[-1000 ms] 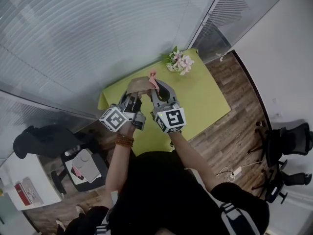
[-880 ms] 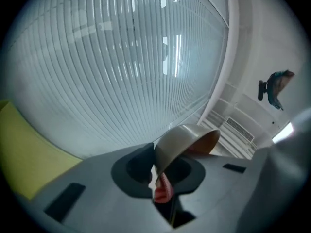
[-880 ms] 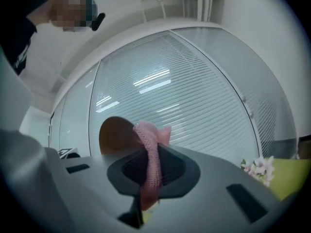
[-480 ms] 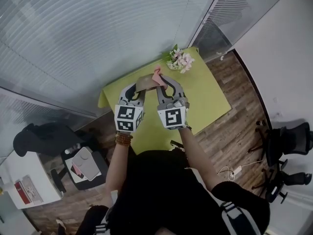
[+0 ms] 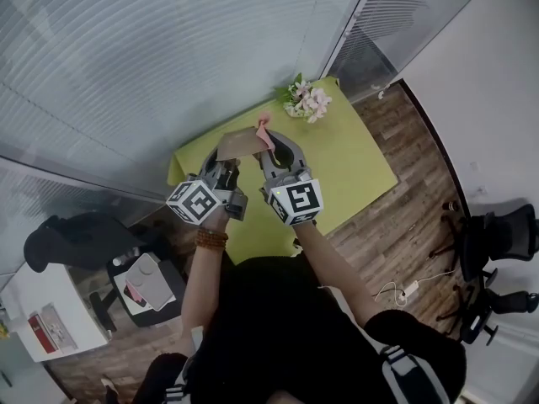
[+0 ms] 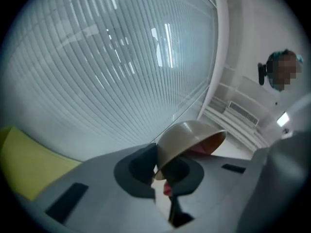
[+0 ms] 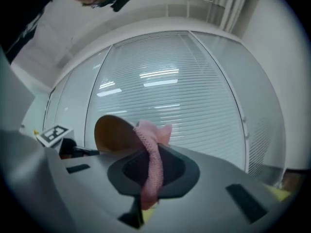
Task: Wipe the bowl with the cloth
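Note:
A tan bowl (image 5: 236, 147) is held in the air over the green table (image 5: 354, 167), tipped on its side. My left gripper (image 5: 226, 167) is shut on its rim; in the left gripper view the bowl (image 6: 187, 140) stands up from the shut jaws of the left gripper (image 6: 158, 171). My right gripper (image 5: 271, 150) is shut on a pink cloth (image 5: 264, 130). In the right gripper view the cloth (image 7: 151, 164) hangs from between the jaws of the right gripper (image 7: 148, 174) and lies against the edge of the bowl (image 7: 112, 134).
A bunch of pale flowers (image 5: 305, 102) lies at the table's far corner. Glass walls with blinds run behind the table. A dark chair (image 5: 59, 242) and a stool with small items (image 5: 147, 284) stand at the left, and an office chair (image 5: 497, 242) at the right.
My left gripper has twisted to the left and drawn back a little, turning the bowl with it. The right gripper still keeps the cloth at the bowl's rim.

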Available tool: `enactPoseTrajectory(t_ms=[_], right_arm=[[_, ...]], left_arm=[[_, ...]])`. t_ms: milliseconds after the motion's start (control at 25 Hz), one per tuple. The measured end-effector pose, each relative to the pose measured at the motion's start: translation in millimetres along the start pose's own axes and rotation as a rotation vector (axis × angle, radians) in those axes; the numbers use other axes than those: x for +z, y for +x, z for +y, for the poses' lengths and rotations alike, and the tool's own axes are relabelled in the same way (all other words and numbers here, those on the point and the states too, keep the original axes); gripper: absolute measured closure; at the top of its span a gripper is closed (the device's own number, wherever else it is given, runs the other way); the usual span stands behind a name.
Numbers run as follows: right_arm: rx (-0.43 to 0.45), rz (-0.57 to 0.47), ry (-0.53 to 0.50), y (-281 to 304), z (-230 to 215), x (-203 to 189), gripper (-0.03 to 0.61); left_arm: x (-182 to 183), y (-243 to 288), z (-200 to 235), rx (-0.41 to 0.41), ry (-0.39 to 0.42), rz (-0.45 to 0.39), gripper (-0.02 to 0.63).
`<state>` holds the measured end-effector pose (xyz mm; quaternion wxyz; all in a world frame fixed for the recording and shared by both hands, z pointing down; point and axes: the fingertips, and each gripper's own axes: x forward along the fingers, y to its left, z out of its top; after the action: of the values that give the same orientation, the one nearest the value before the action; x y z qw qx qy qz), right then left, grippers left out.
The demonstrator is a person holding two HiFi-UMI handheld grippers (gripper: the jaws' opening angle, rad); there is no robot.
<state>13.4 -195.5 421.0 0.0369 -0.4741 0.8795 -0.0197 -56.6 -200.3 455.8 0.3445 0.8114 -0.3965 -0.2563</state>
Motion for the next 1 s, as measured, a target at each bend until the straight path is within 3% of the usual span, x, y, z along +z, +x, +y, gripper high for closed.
enactPoseTrajectory(t_ms=[120, 160, 200, 280, 400, 440, 480, 520, 560, 680, 760, 920, 1000], right_arm=[[0.081, -0.048, 0.163, 2.1, 8.7, 2.3, 0.565], [0.092, -0.054, 0.163, 2.9, 10.3, 2.2, 0.563], [0.088, -0.045, 0.121, 4.0, 9.8, 0.5, 0.563], [0.046, 0.011, -0.042, 6.0, 3.3, -6.3, 0.563], [-0.001, 0.117, -0.354, 6.7, -1.6, -19.0, 0.561], [-0.004, 0.146, -0.452, 6.9, 1.4, -22.8, 0.560], [-0.010, 0.170, -0.539, 7.3, 5.0, -25.9, 0.561], [-0.020, 0.189, -0.610, 7.8, 7.9, -28.6, 0.560], [-0.031, 0.204, -0.664, 8.0, 9.5, -31.1, 0.558], [-0.042, 0.214, -0.699, 8.1, 10.4, -33.1, 0.558], [-0.041, 0.197, -0.633, 6.3, 8.8, -29.2, 0.561], [-0.024, 0.138, -0.532, 4.4, 15.1, -15.3, 0.563], [0.002, 0.093, -0.501, 4.7, 21.4, -7.0, 0.563]], left_arm=[[4.0, -1.7, -7.1, -0.112, -0.146, -0.068, 0.598], [3.1, -1.3, -7.6, -0.129, -0.154, -0.072, 0.597], [-0.5, -0.3, -5.7, -0.121, -0.111, -0.050, 0.597], [-12.3, 1.5, 5.3, -0.028, 0.126, 0.064, 0.592], [-20.8, -2.6, 26.5, 0.197, 0.624, 0.229, 0.465], [-22.3, -3.2, 28.8, 0.255, 0.772, 0.270, 0.471], [-23.8, -3.0, 29.7, 0.305, 0.889, 0.301, 0.531], [-25.0, -2.8, 30.8, 0.348, 0.954, 0.318, 0.536], [-25.8, -2.9, 32.6, 0.377, 0.954, 0.320, 0.531], [-27.1, -3.8, 37.7, 0.356, 0.737, 0.288, 0.568], [-28.7, -2.1, 35.8, 0.290, 0.613, 0.270, 0.572], [-28.8, -1.1, 26.6, 0.098, 0.278, 0.195, 0.574], [-25.0, -3.6, 20.7, 0.025, 0.177, 0.146, 0.574]])
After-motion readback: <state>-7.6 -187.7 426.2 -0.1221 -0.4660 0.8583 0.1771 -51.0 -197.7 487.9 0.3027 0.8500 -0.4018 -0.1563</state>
